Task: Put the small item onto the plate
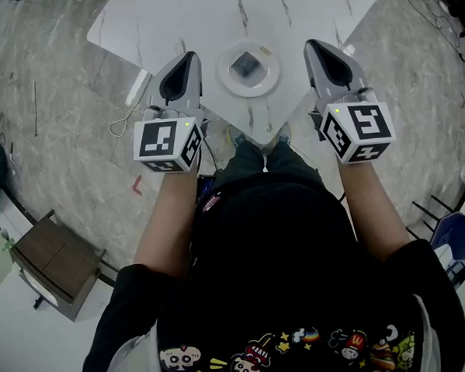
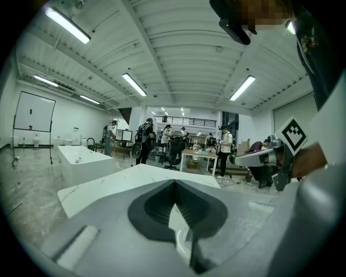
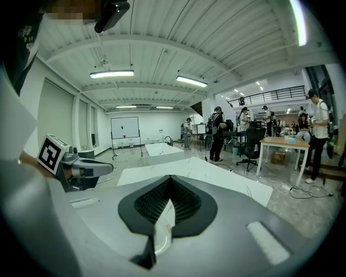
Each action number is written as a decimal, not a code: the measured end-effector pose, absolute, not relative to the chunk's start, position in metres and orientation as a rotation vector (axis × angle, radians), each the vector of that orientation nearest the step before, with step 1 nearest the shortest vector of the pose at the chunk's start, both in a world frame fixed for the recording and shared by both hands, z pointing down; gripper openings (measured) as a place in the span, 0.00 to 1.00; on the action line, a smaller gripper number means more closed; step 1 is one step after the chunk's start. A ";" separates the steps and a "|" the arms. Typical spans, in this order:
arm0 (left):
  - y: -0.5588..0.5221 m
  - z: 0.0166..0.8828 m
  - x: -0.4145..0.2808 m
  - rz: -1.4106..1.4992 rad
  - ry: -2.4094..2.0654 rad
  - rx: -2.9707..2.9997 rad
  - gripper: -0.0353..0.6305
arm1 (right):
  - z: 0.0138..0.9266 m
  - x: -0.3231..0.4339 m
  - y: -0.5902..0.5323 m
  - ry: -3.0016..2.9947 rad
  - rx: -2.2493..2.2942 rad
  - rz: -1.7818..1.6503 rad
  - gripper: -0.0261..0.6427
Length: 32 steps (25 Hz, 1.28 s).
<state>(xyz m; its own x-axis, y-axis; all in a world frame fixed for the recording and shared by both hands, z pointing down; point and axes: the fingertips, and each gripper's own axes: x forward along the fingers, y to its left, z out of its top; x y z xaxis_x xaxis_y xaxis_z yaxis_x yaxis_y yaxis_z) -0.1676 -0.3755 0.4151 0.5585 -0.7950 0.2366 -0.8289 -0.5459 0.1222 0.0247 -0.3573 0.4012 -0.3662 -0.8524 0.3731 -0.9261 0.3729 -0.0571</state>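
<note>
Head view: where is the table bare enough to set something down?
Bare: the white marble-patterned tabletop beyond the round white plate, toward the far edge. Crowded: the near corner, the plate flanked by left tongs and right tongs.

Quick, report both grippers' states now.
Left gripper: closed, holding nothing.
Right gripper: closed, holding nothing.

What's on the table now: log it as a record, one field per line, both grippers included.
table: white marbled top, corner toward the person
plate: white, round, between the two grippers
small item: dark square, lying in the plate's middle
left gripper: jaws together, empty, left of the plate
right gripper: jaws together, empty, right of the plate
task: item is on the plate
</note>
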 end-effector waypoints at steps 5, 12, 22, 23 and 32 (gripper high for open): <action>-0.374 0.411 -0.162 0.227 -1.344 2.586 0.05 | 0.400 0.024 -0.357 -2.365 1.576 0.382 0.07; -0.370 0.407 -0.156 0.227 -1.328 2.599 0.05 | 0.399 0.021 -0.354 -2.371 1.558 0.353 0.07; -0.363 0.405 -0.155 0.229 -1.335 2.603 0.05 | 0.397 0.024 -0.347 -2.373 1.561 0.344 0.07; -0.362 0.405 -0.155 0.229 -1.335 2.603 0.05 | 0.397 0.024 -0.346 -2.375 1.560 0.342 0.07; -0.354 0.403 -0.154 0.229 -1.329 2.605 0.05 | 0.392 0.022 -0.340 -2.383 1.560 0.332 0.07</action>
